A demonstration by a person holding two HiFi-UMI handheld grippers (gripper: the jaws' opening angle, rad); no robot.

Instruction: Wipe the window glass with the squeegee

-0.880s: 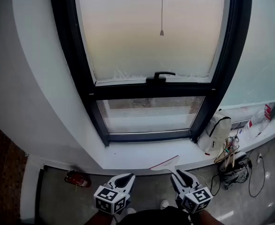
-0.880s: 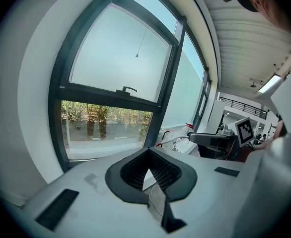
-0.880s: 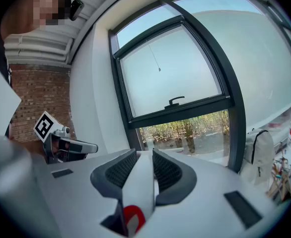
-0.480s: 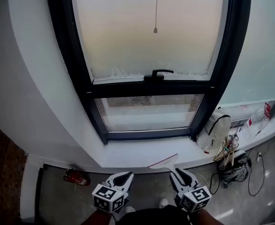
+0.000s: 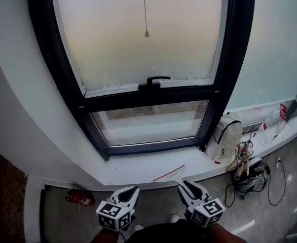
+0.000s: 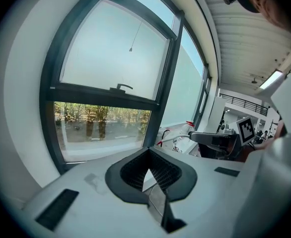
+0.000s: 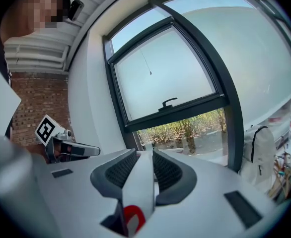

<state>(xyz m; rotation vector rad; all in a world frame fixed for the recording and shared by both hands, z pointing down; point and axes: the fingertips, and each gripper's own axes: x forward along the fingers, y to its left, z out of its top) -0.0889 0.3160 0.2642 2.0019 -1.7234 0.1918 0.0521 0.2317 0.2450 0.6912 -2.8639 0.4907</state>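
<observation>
The window has a dark frame, a frosted upper pane and a clear lower pane. My right gripper is held low in front of the white sill and is shut on the white handle of the squeegee; its red-edged blade points up and left over the sill edge, apart from the glass. In the right gripper view the handle runs between the pads of that gripper. My left gripper hangs beside it, shut on nothing, its tips together.
A black window handle sits on the middle bar and a blind cord hangs before the upper pane. A white backpack and a plastic bottle stand on the sill at right. Cables and a bag lie below; a red object lies on the floor at left.
The view has swung to the right, so the window sits further left in the picture. Both grippers stay low before the sill, and the right one still holds the squeegee.
</observation>
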